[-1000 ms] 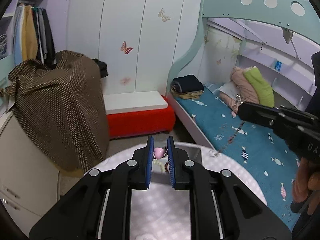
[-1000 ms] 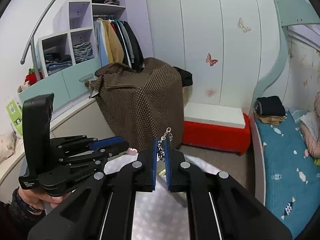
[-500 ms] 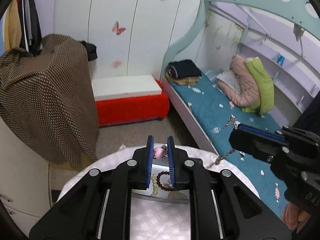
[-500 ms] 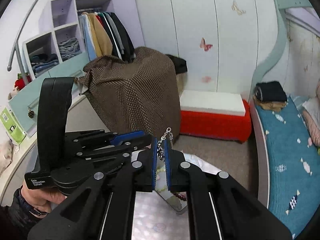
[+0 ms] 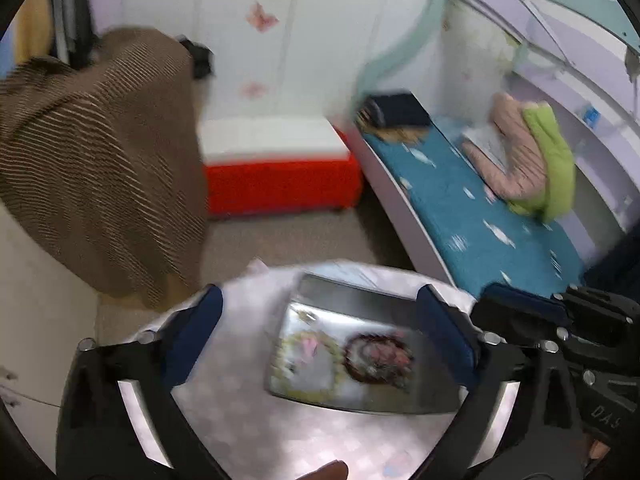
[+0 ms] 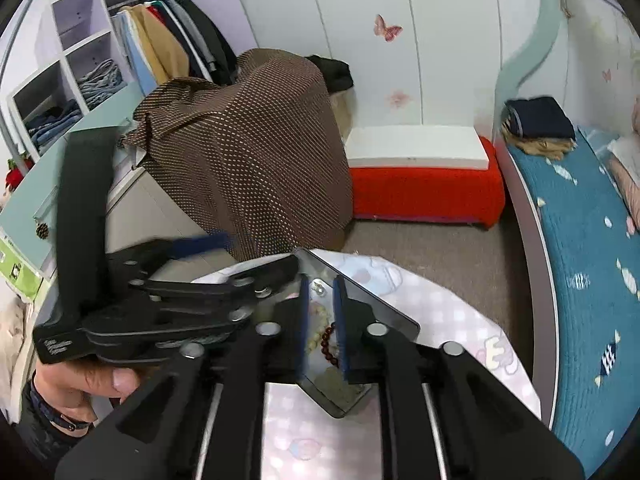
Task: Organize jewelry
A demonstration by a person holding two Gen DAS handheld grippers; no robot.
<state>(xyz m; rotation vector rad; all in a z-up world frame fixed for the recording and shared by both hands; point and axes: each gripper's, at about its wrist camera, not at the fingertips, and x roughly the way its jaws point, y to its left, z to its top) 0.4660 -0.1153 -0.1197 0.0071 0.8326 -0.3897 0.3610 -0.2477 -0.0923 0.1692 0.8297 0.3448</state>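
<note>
Both hand-held grippers hang over a metal tray on a round worktop w/ a pale checked cover. Left hand-held gripper: jaws opening, spread wide either side of the tray, nothing between the pads. Left view is blurred, but the tray holds a pale bead bracelet w/ sth pink inside its ring, and just beside it a dark red bead bracelet. Right hand-held gripper: jaws opening too, only a narrow gap so far; nothing pinched betw. the pads. Through that gap, down in the tray, the pale beads and dark red beads show, plus a small silver piece near the tips, too small to tell what it is. A hand holds the left gripper's grip at the left of the right view. Behind: red bench, brown dotted cloth, bed w/ teal sheet.
</note>
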